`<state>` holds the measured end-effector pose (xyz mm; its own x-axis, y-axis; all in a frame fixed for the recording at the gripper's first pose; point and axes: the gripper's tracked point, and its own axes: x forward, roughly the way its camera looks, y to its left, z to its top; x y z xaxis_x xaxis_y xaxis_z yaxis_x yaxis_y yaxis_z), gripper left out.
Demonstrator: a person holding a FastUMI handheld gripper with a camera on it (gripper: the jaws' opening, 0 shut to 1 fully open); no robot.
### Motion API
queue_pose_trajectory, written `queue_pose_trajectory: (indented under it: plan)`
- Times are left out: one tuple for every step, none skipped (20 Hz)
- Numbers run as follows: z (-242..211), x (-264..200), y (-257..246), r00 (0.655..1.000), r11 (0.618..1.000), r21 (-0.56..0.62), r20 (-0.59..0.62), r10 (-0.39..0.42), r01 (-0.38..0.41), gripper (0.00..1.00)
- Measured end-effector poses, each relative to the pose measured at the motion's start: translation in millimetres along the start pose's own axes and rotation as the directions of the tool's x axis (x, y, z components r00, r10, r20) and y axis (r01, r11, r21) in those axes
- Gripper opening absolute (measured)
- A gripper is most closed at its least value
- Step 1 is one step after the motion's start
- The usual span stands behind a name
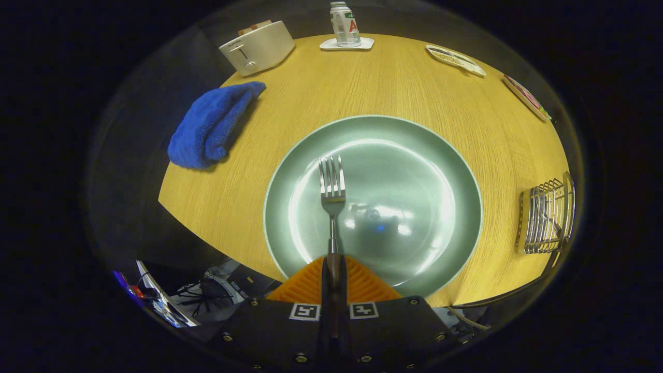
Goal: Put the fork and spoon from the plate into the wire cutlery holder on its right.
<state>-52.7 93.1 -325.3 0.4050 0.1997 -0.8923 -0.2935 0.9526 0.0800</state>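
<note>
Wooden round table (393, 88) carries a pale green glazed plate (440, 171); a wire cutlery holder (549, 217) stands right of it. Tongs (334, 277) are clamped on a silver metal fork (332, 189) over the plate. Label writing on a far can (344, 23) is unreadable.

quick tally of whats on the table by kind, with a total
fork, held between the shut gripper fingers, tines out over the plate: 1
green plate: 1
wire cutlery holder: 1
blue towel: 1
toaster: 1
can on a coaster: 2
small flat dishes at the far edge: 2
total: 9
</note>
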Motion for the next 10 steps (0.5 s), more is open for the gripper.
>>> queue_pose_trajectory:
  plan:
    - [-1.0, 0.1, 1.3, 1.000, 1.000, 0.016, 0.001, 0.015, -0.015, 0.06]
    - [-0.3, 0.2, 3.6, 0.999, 0.999, 0.031, 0.002, 0.040, -0.040, 0.01]
    - [1.0, -3.3, 2.9, 0.998, 0.997, 0.052, 0.009, 0.056, -0.056, 0.01]
    - [3.7, -6.2, 1.2, 0.998, 0.996, 0.072, 0.019, 0.059, -0.061, 0.00]
    - [6.0, -9.3, 1.2, 0.997, 0.994, 0.089, 0.031, 0.064, -0.067, 0.00]
    - [9.2, -12.7, -1.0, 0.997, 0.992, 0.102, 0.041, 0.067, -0.071, 0.00]
    - [11.7, -16.5, -4.0, 0.996, 0.990, 0.118, 0.050, 0.069, -0.075, 0.00]
    - [14.6, -20.3, -7.4, 0.996, 0.988, 0.135, 0.060, 0.071, -0.079, 0.01]
    - [16.6, -23.7, -10.6, 0.995, 0.986, 0.148, 0.071, 0.071, -0.081, 0.00]
    - [19.7, -27.6, -14.3, 0.994, 0.984, 0.158, 0.082, 0.067, -0.079, 0.00]
